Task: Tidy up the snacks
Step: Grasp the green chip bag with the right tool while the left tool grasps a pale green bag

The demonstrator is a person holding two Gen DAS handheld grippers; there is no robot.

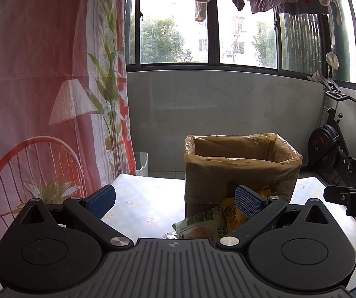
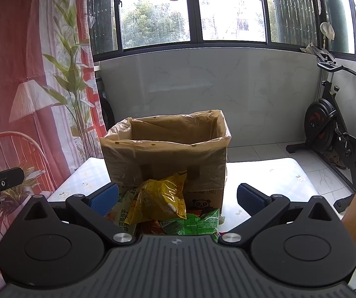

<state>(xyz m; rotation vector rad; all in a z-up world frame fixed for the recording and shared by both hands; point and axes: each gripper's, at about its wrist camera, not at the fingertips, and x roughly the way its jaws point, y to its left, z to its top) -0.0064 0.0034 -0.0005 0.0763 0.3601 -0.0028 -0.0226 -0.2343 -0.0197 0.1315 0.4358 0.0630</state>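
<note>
Both tools are released and empty: the left gripper and right gripper stand with jaws spread wide. Just ahead, the snack packets lie heaped on the table, a yellow packet over a green packet, none yet visibly stowed, so sorting appears barely begun. Behind, touching the heap, stands the lined cardboard box, top open. Table room lies free either side; an exercise bike stands well apart.
</note>
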